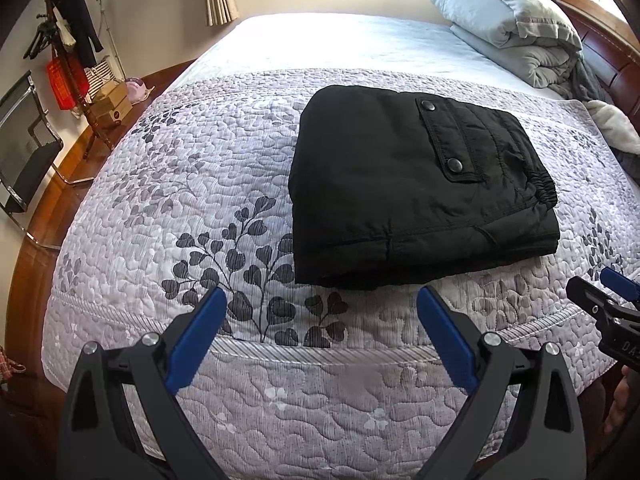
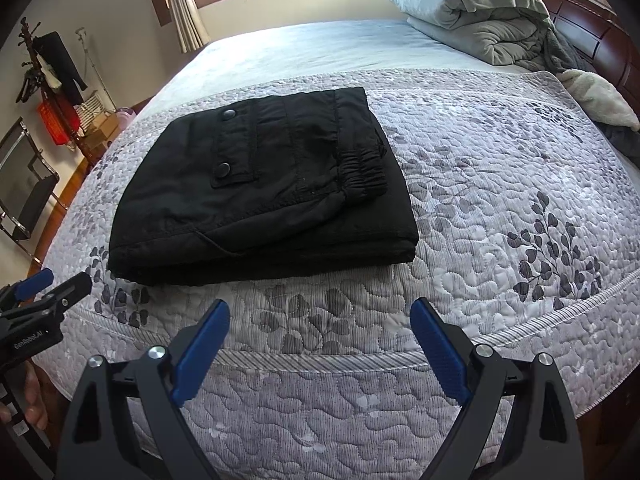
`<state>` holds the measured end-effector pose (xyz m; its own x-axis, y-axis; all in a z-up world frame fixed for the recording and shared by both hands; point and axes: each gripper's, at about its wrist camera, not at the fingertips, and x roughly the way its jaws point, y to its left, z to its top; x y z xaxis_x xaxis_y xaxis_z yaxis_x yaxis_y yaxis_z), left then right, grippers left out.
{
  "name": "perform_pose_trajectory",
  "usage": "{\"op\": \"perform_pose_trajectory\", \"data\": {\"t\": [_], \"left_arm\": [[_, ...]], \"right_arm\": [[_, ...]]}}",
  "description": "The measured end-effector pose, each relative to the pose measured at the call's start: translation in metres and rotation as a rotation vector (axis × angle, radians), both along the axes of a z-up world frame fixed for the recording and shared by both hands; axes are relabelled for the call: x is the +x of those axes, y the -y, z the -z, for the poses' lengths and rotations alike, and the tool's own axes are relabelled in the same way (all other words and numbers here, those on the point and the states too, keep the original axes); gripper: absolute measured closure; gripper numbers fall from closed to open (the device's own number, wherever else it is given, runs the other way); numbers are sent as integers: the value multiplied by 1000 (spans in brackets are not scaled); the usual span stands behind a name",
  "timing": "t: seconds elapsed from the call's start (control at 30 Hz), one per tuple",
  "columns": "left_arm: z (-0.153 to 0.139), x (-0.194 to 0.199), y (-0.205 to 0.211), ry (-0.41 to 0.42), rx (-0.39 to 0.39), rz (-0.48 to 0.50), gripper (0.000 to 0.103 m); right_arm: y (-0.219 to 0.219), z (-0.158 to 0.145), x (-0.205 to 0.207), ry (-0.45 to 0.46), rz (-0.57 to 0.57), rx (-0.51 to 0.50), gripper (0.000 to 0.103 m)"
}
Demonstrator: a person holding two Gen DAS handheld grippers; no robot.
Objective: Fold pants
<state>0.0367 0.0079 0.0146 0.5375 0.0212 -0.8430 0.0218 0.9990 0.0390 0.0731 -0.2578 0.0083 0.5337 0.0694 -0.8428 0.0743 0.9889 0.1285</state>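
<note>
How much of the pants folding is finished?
Nearly all, it seems. The black pants lie in a neat folded stack on the quilt. The left hand-held gripper and right hand-held gripper are open and empty, holding nothing. No step looks left.

Left gripper (image 1: 322,306), right gripper (image 2: 320,318): black frames, blue pads, silver screws.

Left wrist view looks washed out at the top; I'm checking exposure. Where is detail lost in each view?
Left wrist: the far bed sheet under the window is blown out white; the black pants keep seams and snaps. Right wrist: the sheet is milder, bluish; fisheye bends the bed edge in both.
</note>
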Motion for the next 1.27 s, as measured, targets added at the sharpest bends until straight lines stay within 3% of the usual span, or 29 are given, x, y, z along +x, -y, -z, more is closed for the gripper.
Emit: {"op": "perform_pose_trajectory", "data": {"t": [1.27], "left_arm": [[4,0,8,-48,-23,29,7]], "right_arm": [[3,6,3,-24,-4,-5,10]]}}
